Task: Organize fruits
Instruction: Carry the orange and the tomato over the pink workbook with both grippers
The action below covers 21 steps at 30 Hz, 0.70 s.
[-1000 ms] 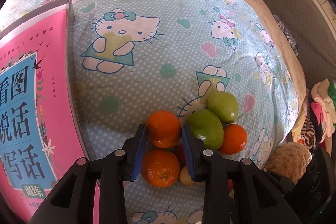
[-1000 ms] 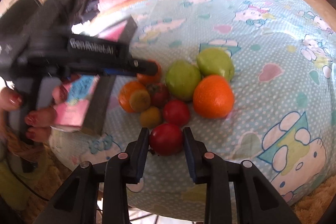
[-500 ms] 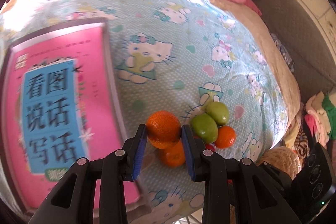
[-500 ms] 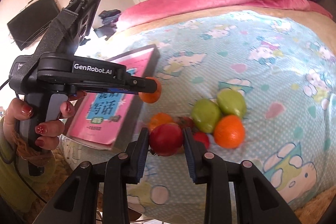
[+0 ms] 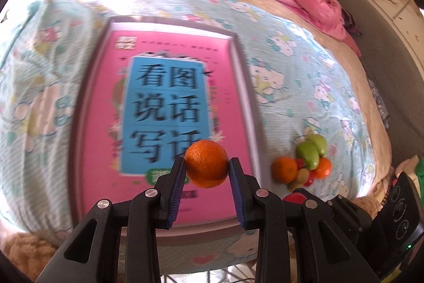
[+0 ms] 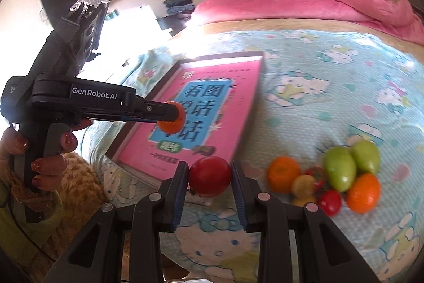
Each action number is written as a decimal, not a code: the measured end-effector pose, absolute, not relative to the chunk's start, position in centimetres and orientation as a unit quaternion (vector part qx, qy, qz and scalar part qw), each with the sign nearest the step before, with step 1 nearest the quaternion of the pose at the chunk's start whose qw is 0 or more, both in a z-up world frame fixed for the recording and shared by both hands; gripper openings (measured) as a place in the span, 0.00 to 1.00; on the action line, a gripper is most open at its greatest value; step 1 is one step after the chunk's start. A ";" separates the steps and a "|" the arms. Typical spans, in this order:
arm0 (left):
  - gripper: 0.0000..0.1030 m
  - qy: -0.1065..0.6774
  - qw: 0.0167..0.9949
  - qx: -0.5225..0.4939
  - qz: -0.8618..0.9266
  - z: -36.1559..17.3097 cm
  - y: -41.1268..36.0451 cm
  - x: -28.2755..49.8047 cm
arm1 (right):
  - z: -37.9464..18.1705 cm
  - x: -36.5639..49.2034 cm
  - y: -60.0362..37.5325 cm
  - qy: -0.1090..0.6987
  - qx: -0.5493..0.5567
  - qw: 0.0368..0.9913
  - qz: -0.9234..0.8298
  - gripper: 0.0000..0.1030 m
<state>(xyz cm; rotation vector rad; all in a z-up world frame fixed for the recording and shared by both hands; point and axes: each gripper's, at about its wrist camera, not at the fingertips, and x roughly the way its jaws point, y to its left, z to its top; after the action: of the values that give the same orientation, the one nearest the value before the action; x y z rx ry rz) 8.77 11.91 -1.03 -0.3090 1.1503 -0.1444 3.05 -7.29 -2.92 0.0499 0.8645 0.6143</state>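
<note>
Left gripper (image 5: 206, 167) clamped on orange (image 5: 206, 166), lifted off fruit pile (image 5: 304, 163), now over pink book (image 5: 164, 102). Right gripper (image 6: 210, 175) clamped on red tomato (image 6: 210, 176), likewise raised; pile at 3 o'clock. Sorting onto book apparently underway.

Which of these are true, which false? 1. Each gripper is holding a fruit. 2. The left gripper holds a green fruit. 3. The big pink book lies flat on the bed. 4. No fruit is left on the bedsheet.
1. True: the left gripper and the right gripper each clamp one.
2. False: it holds an orange; the right holds a red tomato.
3. True: the pink book lies flat on the bedsheet.
4. False: a fruit pile remains there.
</note>
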 end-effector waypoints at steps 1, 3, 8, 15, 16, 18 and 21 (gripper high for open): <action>0.33 0.540 0.826 -0.146 -0.063 -1.1 12.4 8.5 | -3.0 3.1 -6.9 0.412 0.019 0.861 0.297 0.32; 0.33 0.539 0.827 -0.148 -0.056 -1.1 13.2 7.9 | -3.0 3.1 -6.1 0.412 0.012 0.860 0.301 0.32; 0.33 0.539 0.828 -0.151 -0.041 -1.5 14.8 6.6 | -3.4 3.5 -4.6 0.413 -0.004 0.858 0.305 0.32; 0.33 0.550 0.822 -0.145 -0.020 -3.1 15.8 5.8 | -4.3 4.2 -3.3 0.421 -0.020 0.855 0.302 0.32; 0.33 0.553 0.820 -0.148 -0.020 -3.3 16.0 5.9 | -4.5 4.2 -3.2 0.424 -0.022 0.854 0.301 0.32; 0.33 0.560 0.815 -0.147 -0.015 -3.9 16.1 6.0 | -5.2 4.3 -3.0 0.431 -0.026 0.851 0.300 0.32; 0.33 0.563 0.814 -0.142 -0.004 -4.2 16.3 6.1 | -5.8 4.2 -3.0 0.437 -0.033 0.848 0.300 0.32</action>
<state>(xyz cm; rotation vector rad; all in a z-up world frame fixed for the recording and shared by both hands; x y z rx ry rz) 6.13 16.26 -4.21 -0.3027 1.2020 -0.0095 4.16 -2.99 -5.81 -0.0689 0.9209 0.6317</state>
